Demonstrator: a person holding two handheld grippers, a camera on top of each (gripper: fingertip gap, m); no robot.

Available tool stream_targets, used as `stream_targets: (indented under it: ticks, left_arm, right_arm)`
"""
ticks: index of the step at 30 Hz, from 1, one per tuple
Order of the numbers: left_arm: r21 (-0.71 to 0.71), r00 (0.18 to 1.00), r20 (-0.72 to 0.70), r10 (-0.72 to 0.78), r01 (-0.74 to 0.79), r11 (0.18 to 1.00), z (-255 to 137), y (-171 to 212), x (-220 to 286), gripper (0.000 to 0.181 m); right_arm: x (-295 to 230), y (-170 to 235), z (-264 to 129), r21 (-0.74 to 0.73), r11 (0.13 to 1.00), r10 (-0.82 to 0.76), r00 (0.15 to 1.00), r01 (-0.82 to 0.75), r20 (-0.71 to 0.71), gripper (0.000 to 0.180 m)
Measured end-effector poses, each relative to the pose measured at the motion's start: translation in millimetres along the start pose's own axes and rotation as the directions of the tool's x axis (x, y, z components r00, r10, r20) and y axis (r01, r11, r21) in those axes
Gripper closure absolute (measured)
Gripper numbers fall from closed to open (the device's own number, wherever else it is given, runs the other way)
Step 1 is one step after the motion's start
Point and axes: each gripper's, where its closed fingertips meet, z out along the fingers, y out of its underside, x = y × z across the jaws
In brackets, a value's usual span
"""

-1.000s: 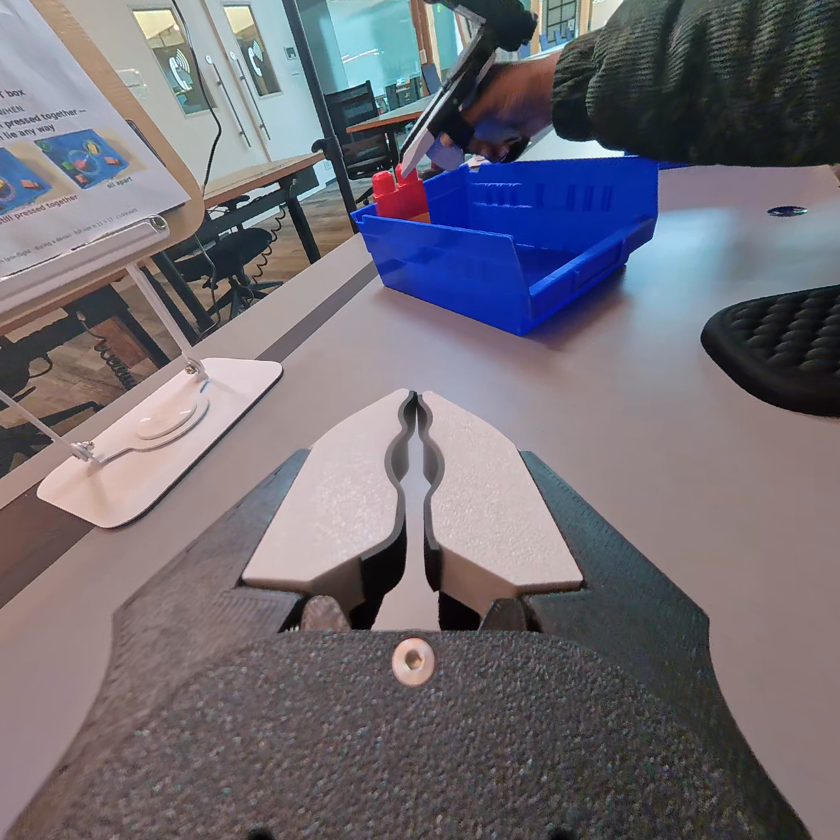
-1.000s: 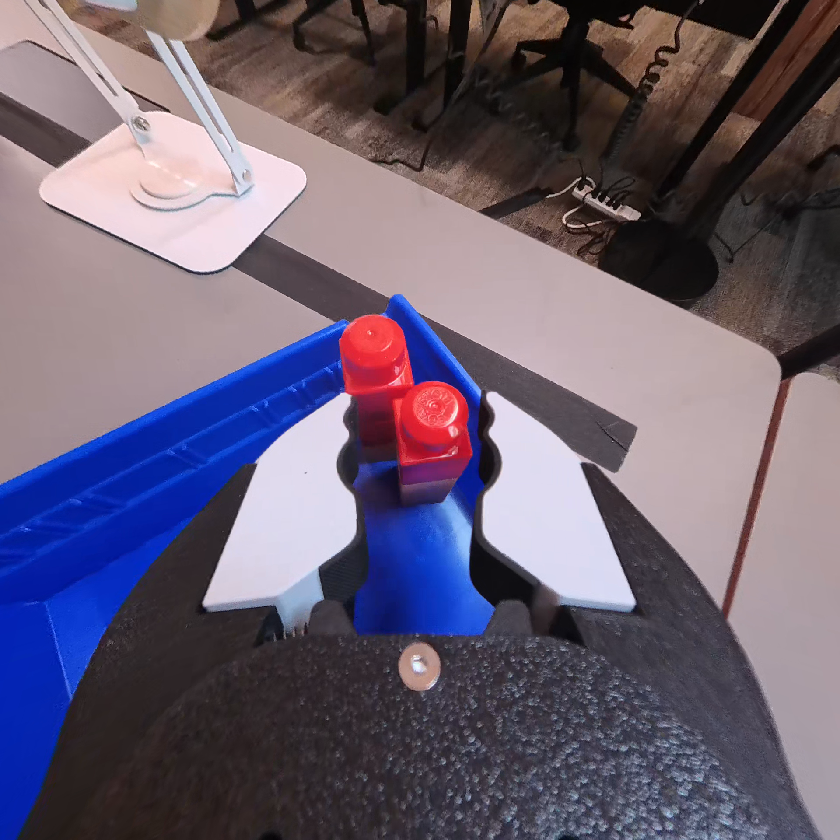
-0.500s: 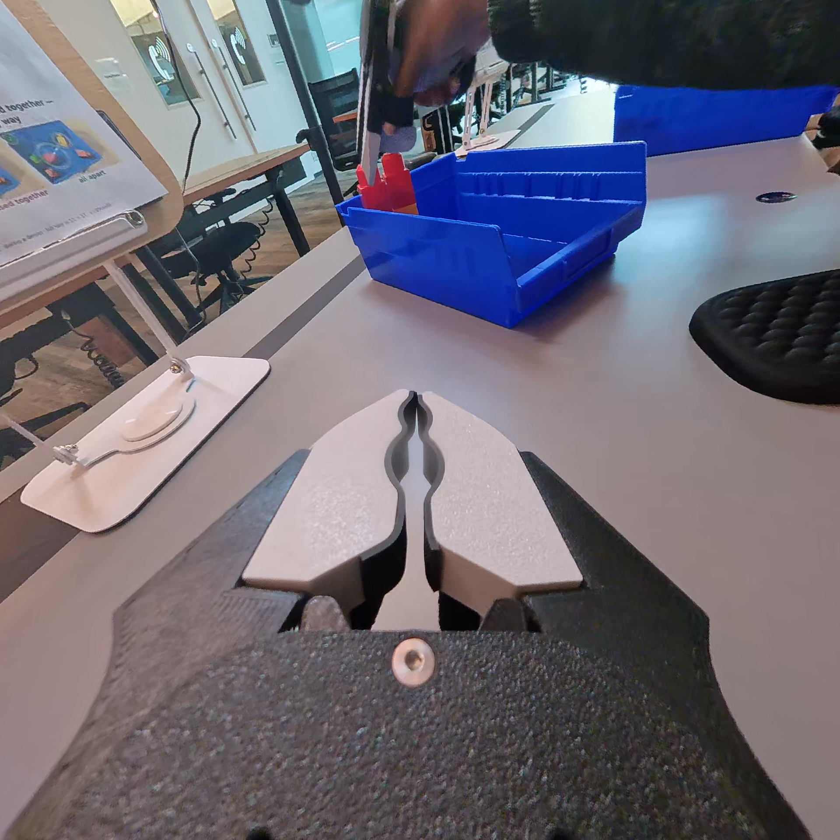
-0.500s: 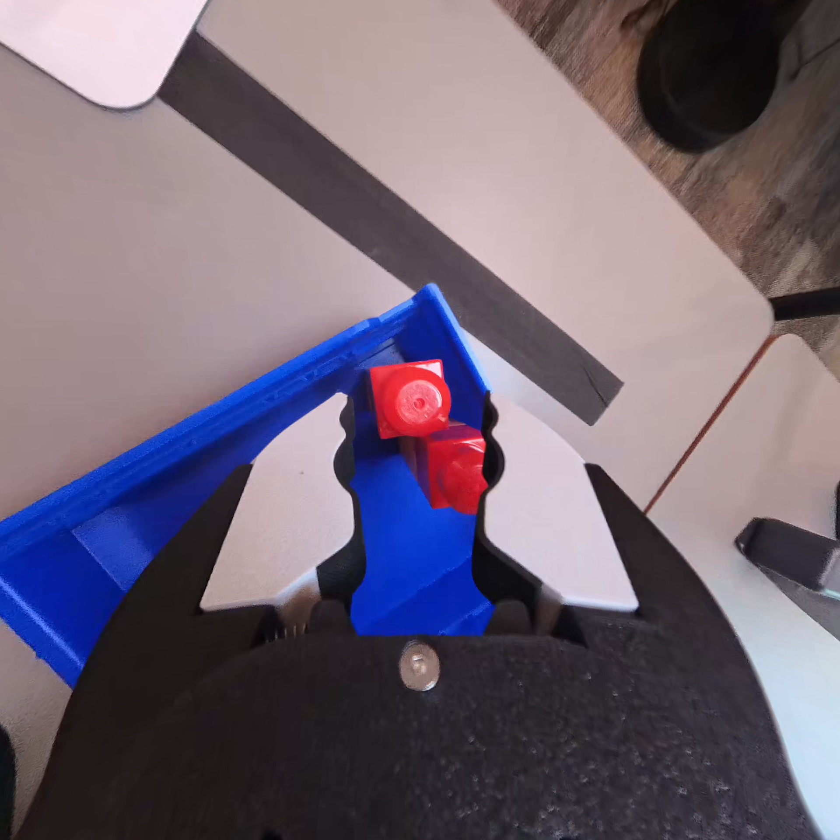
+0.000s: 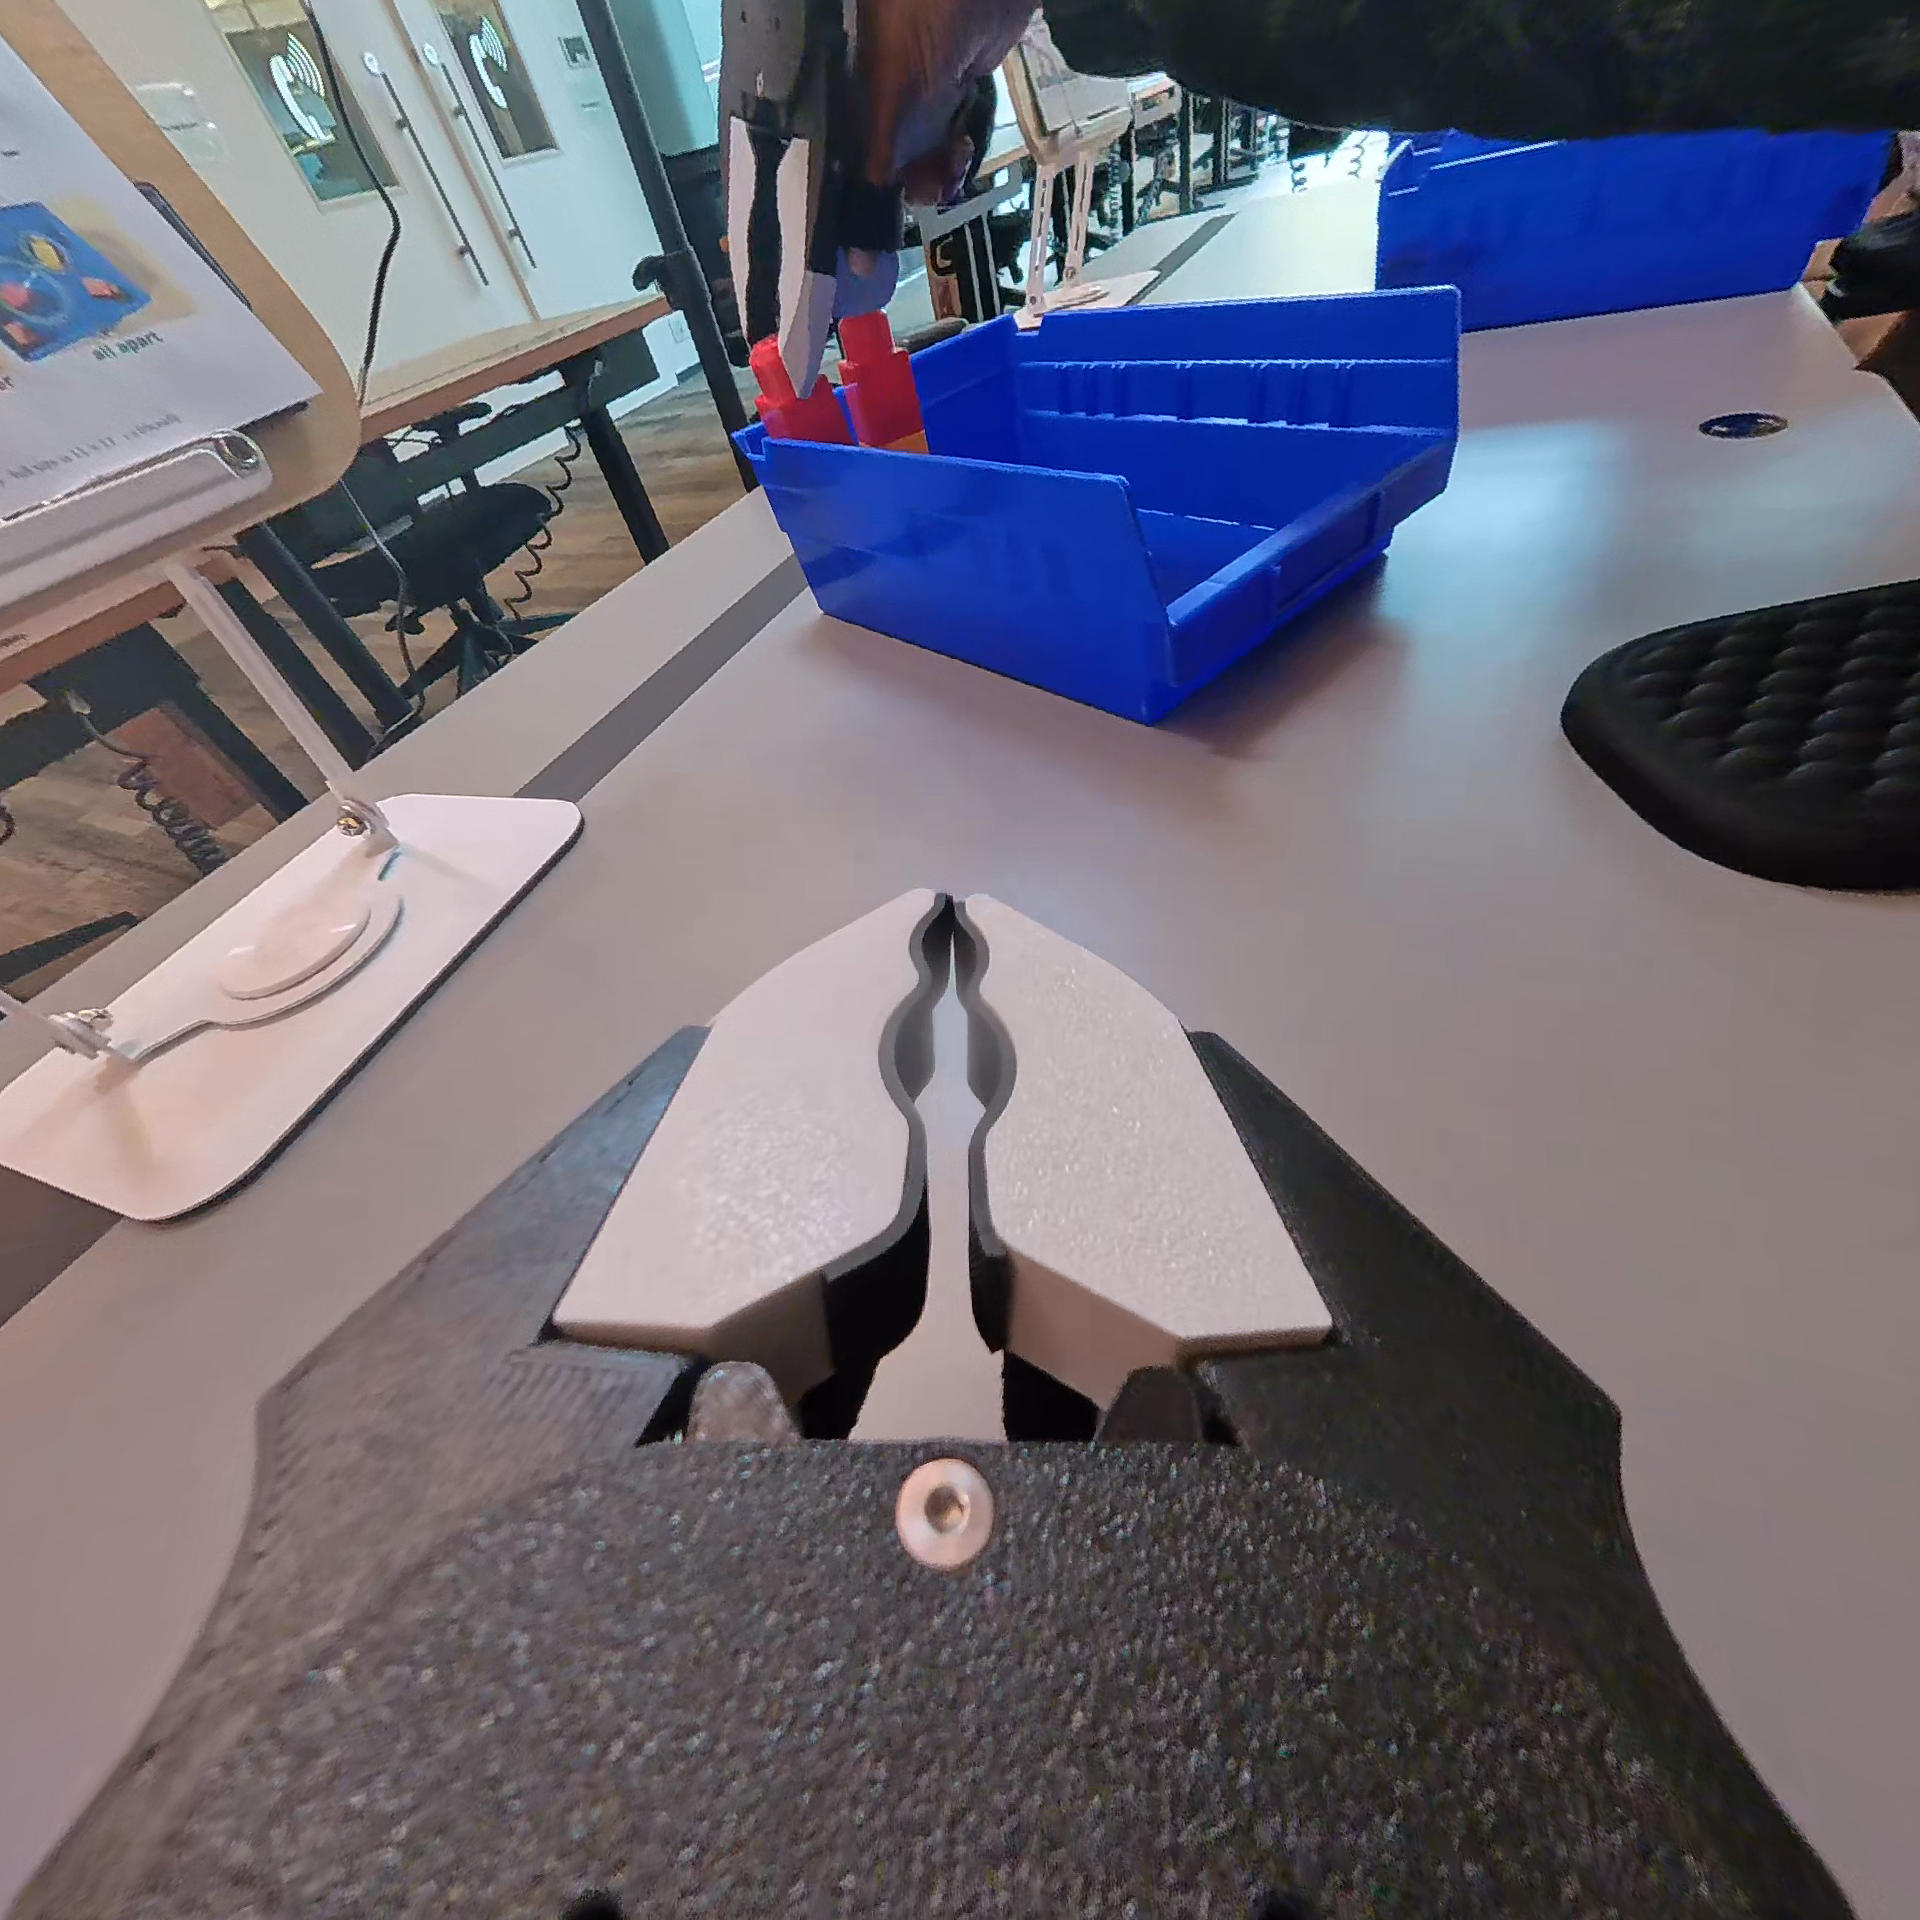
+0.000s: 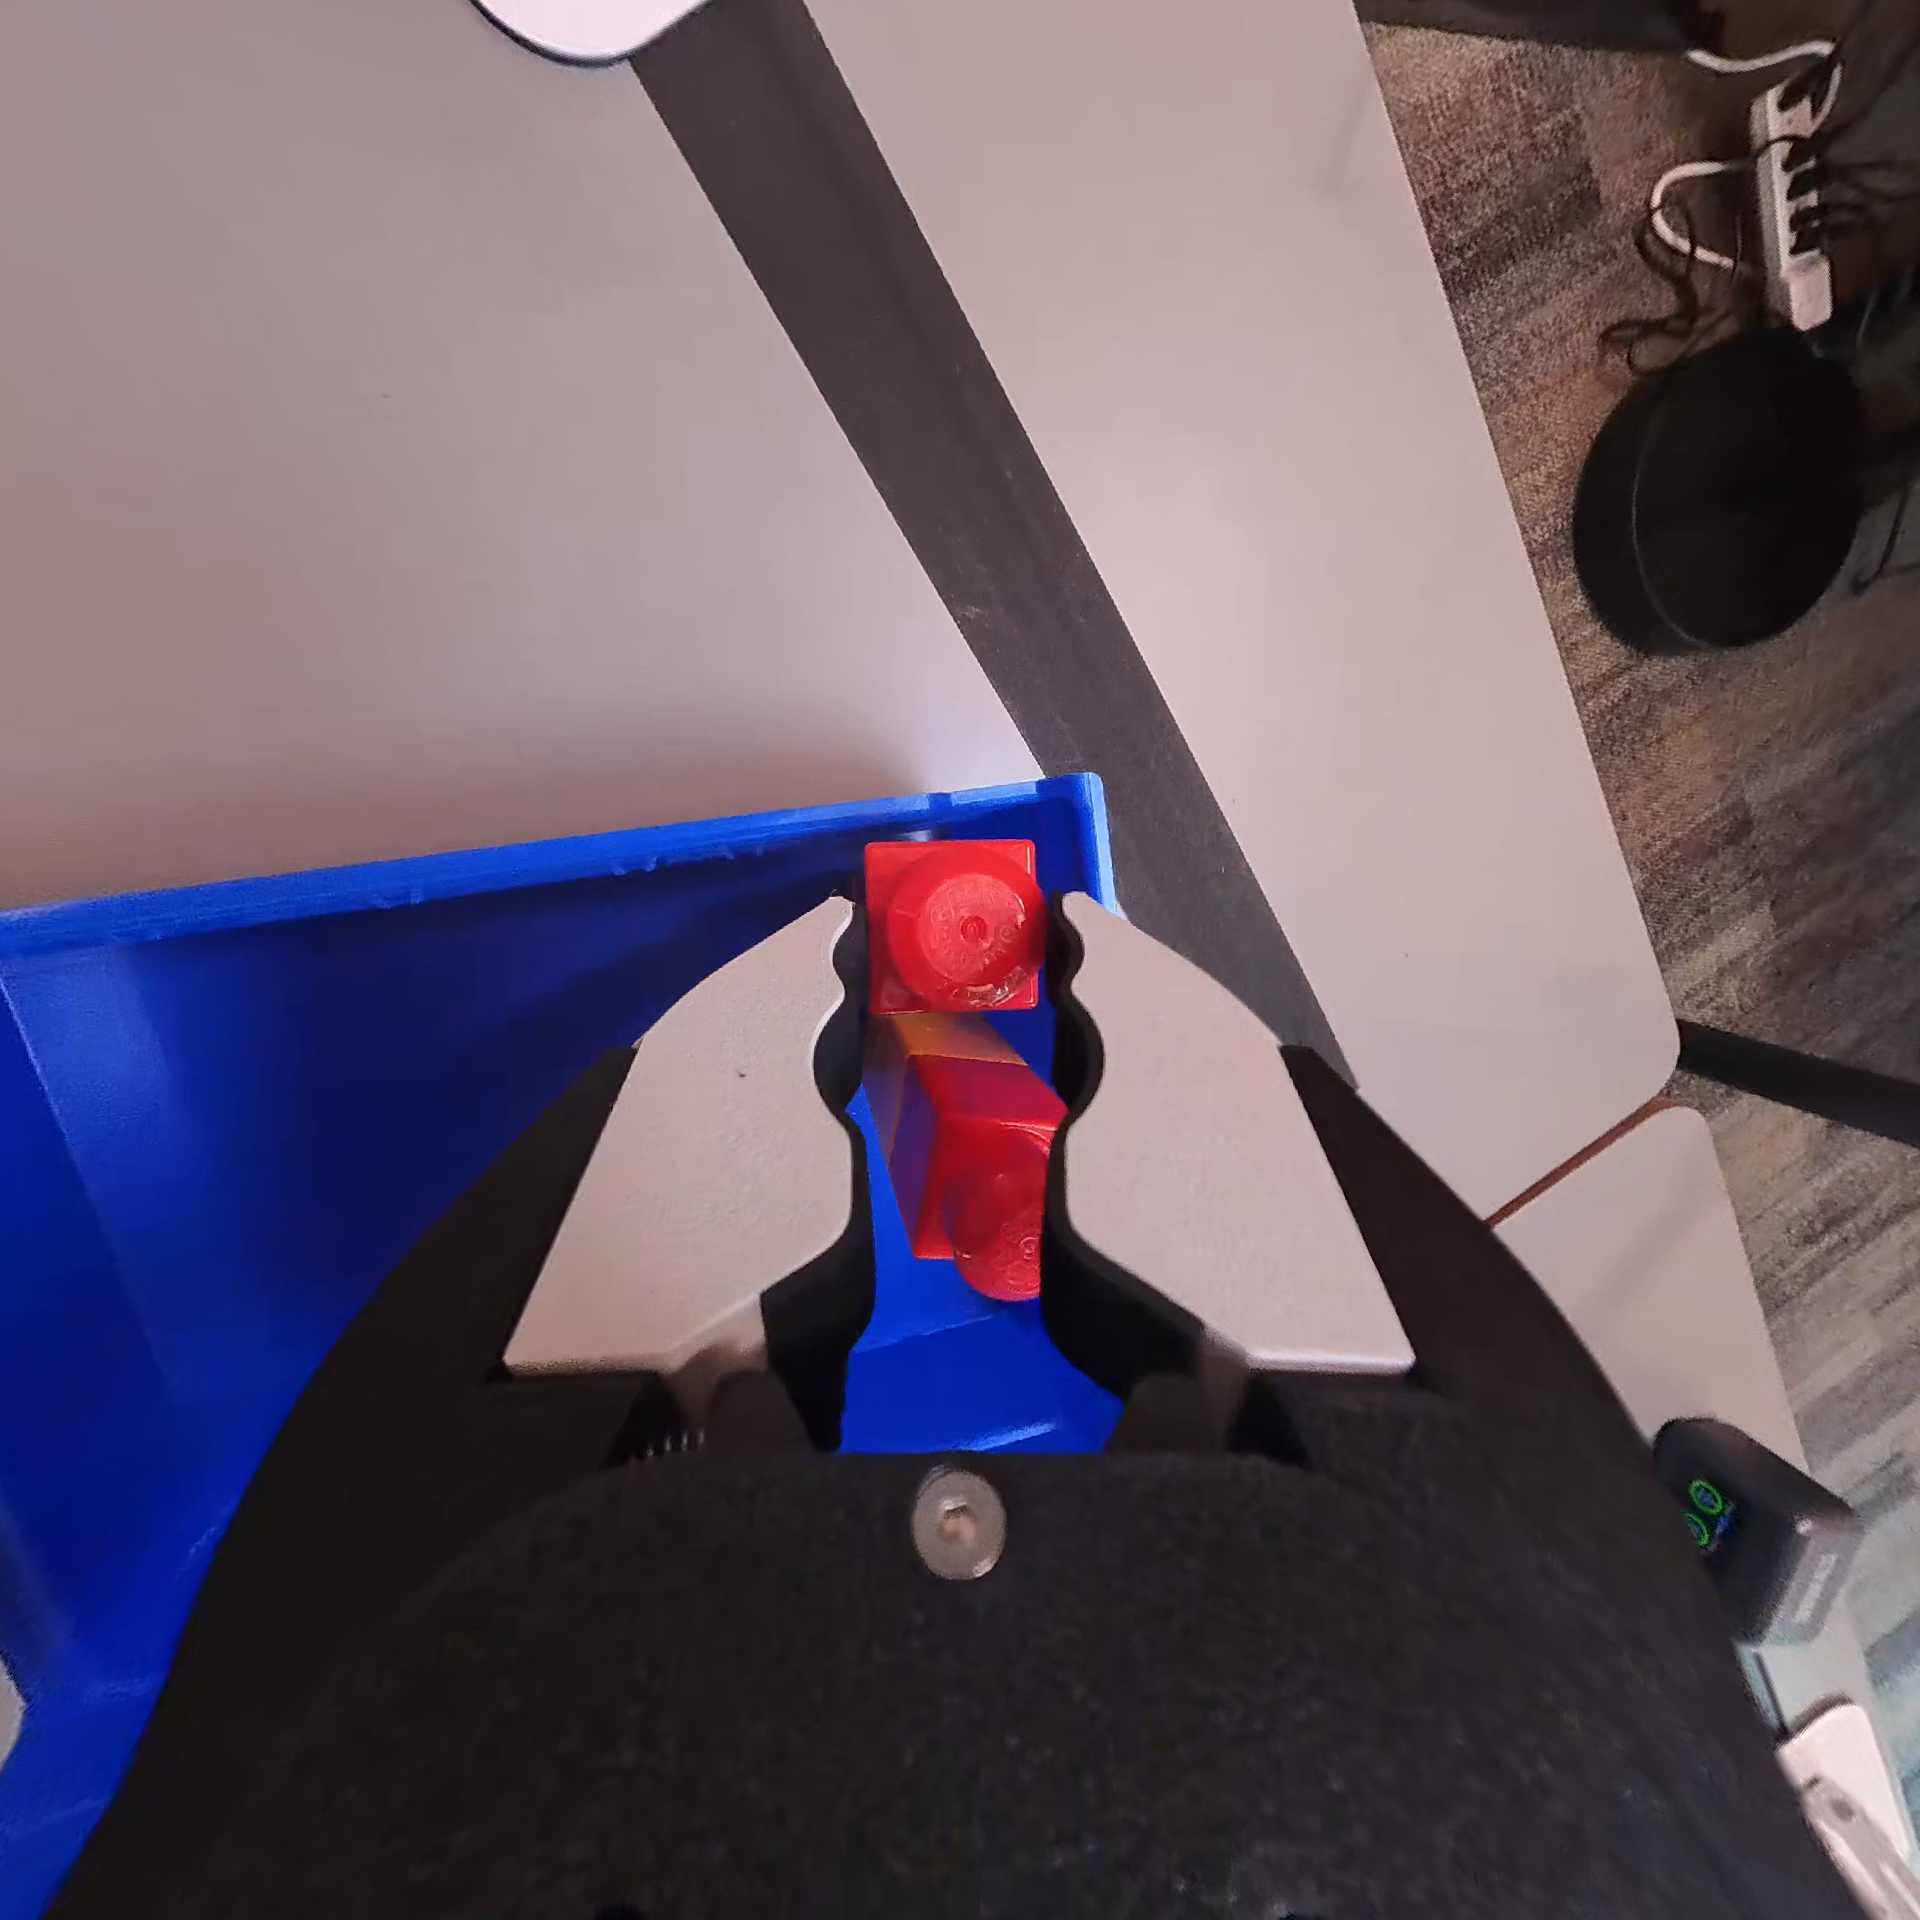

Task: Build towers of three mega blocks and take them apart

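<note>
Left wrist view, left to right: paper sheet (image 5: 94, 312) sitting on a white stand (image 5: 281, 987) at 9 o'clock. Left tongs (image 5: 951, 914) lying low over the grey tabletop (image 5: 1351, 935), clenched tip to tip, gripping nothing. Blue bin (image 5: 1091, 540) sitting at 12 o'clock on the tabletop, two block towers (image 5: 842, 400) standing in its far left corner, red tops poking above the wall, an orange layer showing on one. Right tongs (image 5: 795, 343) reaching down from above onto those towers, a hand (image 5: 904, 114) holding them. Black bumpy pad (image 5: 1766, 738) lying at 3 o'clock.

Right wrist view: looking straight down into the blue bin (image 6: 416, 935) corner. Right tongs (image 6: 951, 914) standing released, their tips flanking the red top (image 6: 956, 925) of the corner tower; contact not clear. Second tower (image 6: 977, 1153) sitting between the fingers nearer the camera, tilting toward 5 o'clock. Dark strip (image 6: 935, 468) running across the tabletop at 12 o'clock.
</note>
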Motion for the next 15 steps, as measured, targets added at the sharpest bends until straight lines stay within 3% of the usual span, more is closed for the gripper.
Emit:
stream_targets:
  ticks: [7, 15]
  left_arm:
    - [-0.011, 1.0, -0.017, 0.001, -0.001, 1.0, 3, 3, 3, 0.181]
    - [-0.016, 1.0, -0.021, 0.005, -0.005, 1.0, 4, 4, 5, 0.181]
  right_arm:
    - [2, 6, -2, 0.012, 1.0, -0.02, 1.0, 0.02, -0.01, 0.146]
    - [11, 12, -24, -0.012, 0.998, 0.056, 0.997, -0.057, -0.055, 0.127]
